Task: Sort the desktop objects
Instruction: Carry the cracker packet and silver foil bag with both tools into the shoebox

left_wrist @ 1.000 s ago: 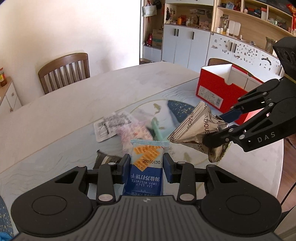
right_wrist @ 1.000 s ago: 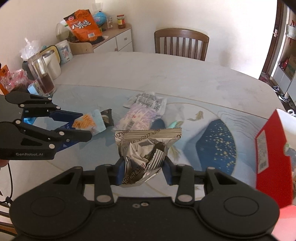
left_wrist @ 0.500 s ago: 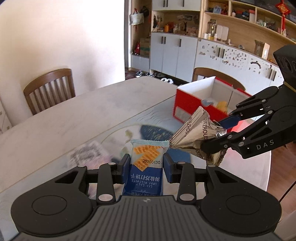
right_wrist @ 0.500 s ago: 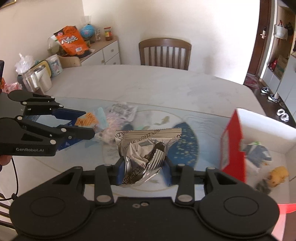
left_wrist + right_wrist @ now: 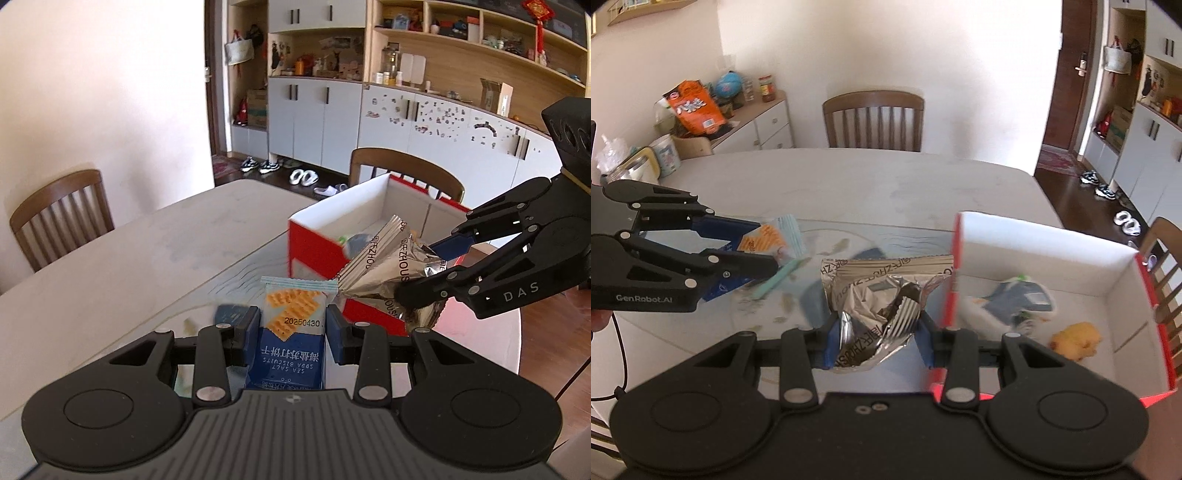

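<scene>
With the right gripper (image 5: 879, 338) pinching the crumpled foil packet (image 5: 882, 295) and the left gripper (image 5: 293, 334) clamped on the blue biscuit packet (image 5: 291, 332), the red box (image 5: 1045, 240) lay just ahead-right of the right one, probably the nearer.

The left gripper (image 5: 291, 328) is held level, its jaws clamped on a packet. The right gripper (image 5: 877, 332) is raised beside it, likewise closed on a load.

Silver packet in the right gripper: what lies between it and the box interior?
Only the box's near red wall, per the right wrist view; silver packet borders it.
</scene>
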